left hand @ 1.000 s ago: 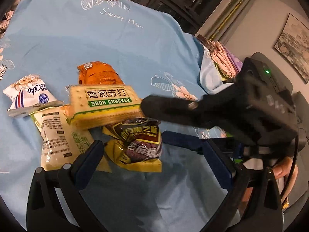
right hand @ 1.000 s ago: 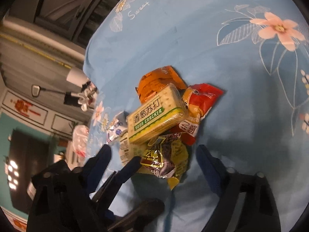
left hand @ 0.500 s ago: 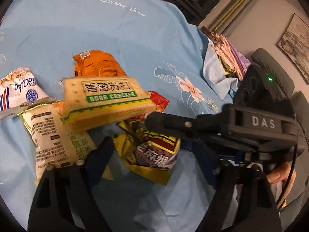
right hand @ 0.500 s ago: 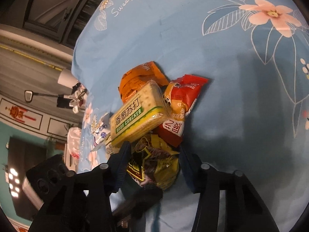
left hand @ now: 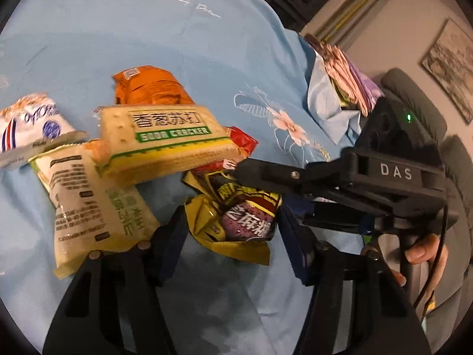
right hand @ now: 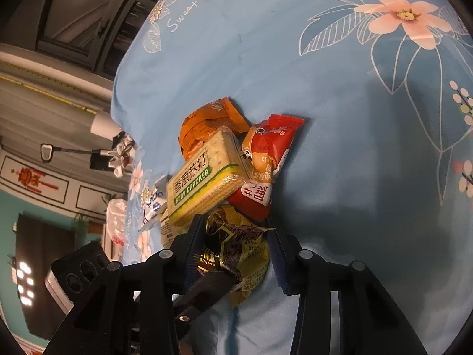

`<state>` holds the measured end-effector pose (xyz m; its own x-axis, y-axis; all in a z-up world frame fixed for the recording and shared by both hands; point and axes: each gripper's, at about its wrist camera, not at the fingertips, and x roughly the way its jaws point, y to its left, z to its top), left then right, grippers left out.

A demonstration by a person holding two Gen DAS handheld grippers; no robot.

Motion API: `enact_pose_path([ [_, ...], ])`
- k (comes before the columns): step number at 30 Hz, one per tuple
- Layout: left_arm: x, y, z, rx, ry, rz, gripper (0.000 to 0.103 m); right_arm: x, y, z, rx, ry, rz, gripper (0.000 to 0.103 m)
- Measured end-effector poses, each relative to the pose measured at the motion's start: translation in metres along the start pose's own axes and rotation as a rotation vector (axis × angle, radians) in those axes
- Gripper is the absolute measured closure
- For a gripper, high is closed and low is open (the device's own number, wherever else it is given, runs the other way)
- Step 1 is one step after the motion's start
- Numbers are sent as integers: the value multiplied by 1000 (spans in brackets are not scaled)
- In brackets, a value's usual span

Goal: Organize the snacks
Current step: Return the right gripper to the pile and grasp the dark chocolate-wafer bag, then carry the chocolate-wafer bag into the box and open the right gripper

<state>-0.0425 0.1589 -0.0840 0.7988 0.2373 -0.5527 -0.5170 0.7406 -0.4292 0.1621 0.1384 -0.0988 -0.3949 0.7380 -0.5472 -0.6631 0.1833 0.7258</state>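
A crumpled yellow sesame packet (left hand: 236,222) (right hand: 239,248) lies at the near edge of a snack pile on the blue floral cloth (left hand: 177,29). My left gripper (left hand: 233,236) straddles it; its jaws are closing, and the pads stand just at the packet's sides without squeezing. My right gripper (right hand: 236,248) comes from the right, also closing, and its pads press the packet between them. In the left wrist view one of its fingers (left hand: 266,174) lies across the packet's far end. A soda cracker pack (left hand: 165,139) (right hand: 204,177) rests on the pile just behind.
An orange packet (left hand: 150,88), a red packet (right hand: 266,153), a pale rice-cracker bag (left hand: 88,201) and a white-and-blue bag (left hand: 32,121) crowd the pile. Folded cloths (left hand: 340,74) lie at the cloth's right edge. A person's hand (left hand: 422,248) holds the right gripper's handle.
Both pairs of jaws have narrowed around the yellow packet. The right gripper has come down lower over it, and its pads now touch the packet.
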Motion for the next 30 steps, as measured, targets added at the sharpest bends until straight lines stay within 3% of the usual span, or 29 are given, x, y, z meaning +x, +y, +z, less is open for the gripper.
enact_pose_path([
  [5,-1,7,0,-28,-2,-37,53,-3,-3,0,10,-20,6,67],
  [9,-4,1,-3,-5,-8,-19,57,-4,1,-4,-23,-39,-17,71],
  [18,-15,-24,-6,55,-33,-13,59,-26,10,-10,-29,-64,-21,71],
  [23,-22,-51,-6,86,-42,-37,59,-55,17,-17,-37,-93,-32,71],
  [30,-29,-117,-4,175,-31,-85,59,-127,14,-31,-26,-180,-35,71],
])
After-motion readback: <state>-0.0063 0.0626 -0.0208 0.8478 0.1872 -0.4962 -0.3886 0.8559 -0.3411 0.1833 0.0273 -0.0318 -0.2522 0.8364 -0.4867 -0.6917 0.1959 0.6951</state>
